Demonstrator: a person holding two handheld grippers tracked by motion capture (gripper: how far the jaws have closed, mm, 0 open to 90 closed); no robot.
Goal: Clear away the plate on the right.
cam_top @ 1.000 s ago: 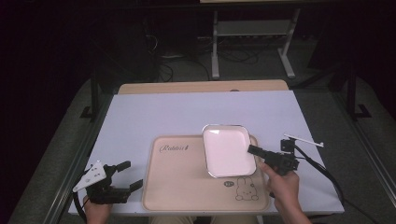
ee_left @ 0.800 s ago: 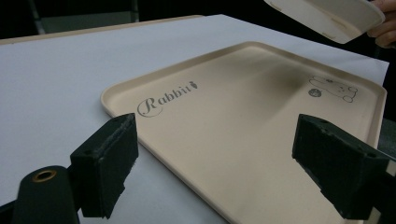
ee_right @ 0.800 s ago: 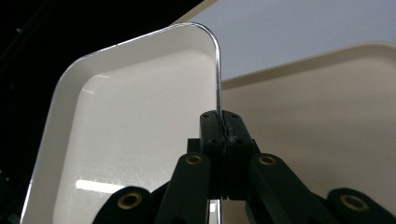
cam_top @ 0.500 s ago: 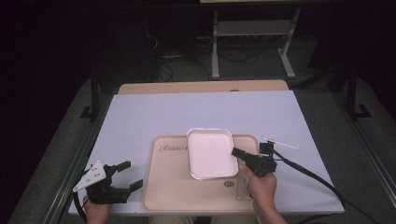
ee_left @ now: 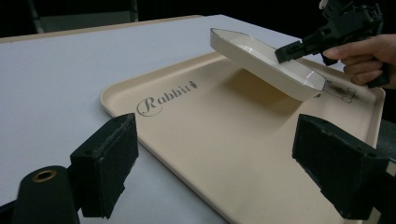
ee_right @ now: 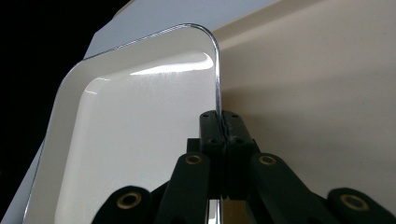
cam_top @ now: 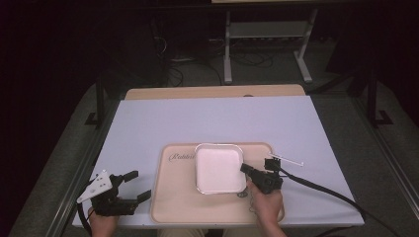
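Over the beige tray [cam_top: 178, 207], my right gripper [cam_top: 245, 170] is clamped on the white dish [cam_top: 219, 169] rim. Left gripper [cam_top: 141, 185] sits apart, empty. Dish looks stiff, light, glossy; I judge the thin rim pinch slip-prone.

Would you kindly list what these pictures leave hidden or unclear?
- Underside of the white dish, left gripper view: faces away, shadowed.
- Small drawing on the beige tray, high view: partly behind the right claw, too small.
- Dish's near rim, right gripper view: cut off by the frame's bottom edge.
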